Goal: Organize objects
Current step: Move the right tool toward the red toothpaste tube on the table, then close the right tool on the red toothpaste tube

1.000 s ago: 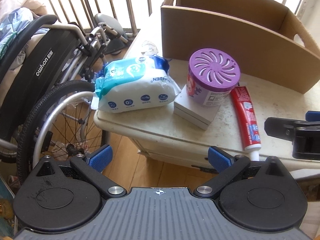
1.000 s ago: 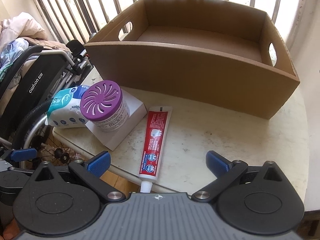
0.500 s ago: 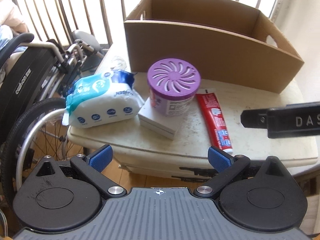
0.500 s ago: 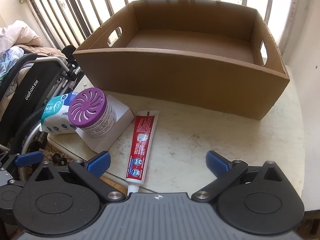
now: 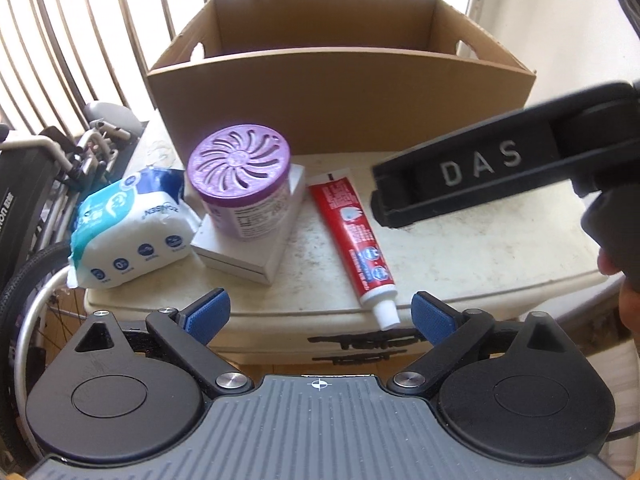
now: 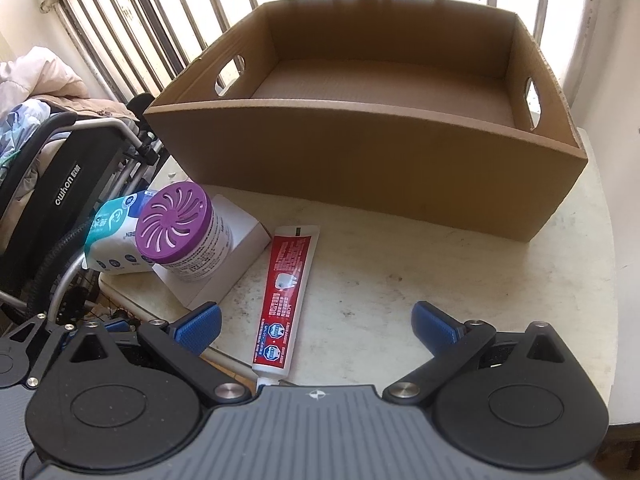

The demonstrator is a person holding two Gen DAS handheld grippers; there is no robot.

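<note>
An empty cardboard box [image 6: 360, 148] with handle holes stands at the back of a white table [image 6: 460, 280]. A purple-lidded air freshener jar [image 6: 180, 224] stands on a flat white box [image 6: 236, 252]. A red toothpaste tube [image 6: 286, 292] lies to their right, and a wet-wipes pack [image 6: 108, 240] to their left. My left gripper [image 5: 320, 316] is open and empty before the table's front edge, where the jar [image 5: 240, 184], tube [image 5: 354, 236] and wipes [image 5: 128, 232] show. My right gripper [image 6: 316, 328] is open and empty above the tube's cap end.
A black wheelchair [image 6: 52, 196] stands left of the table, with clothes behind it. Metal window bars [image 6: 160, 32] run behind the box. A white wall [image 5: 560, 32] is on the right. The right gripper's body [image 5: 500, 168] crosses the right of the left wrist view.
Both grippers have moved: the left swung right and faces the table squarely; the right moved closer to the table, over the tube. The objects have not moved.
</note>
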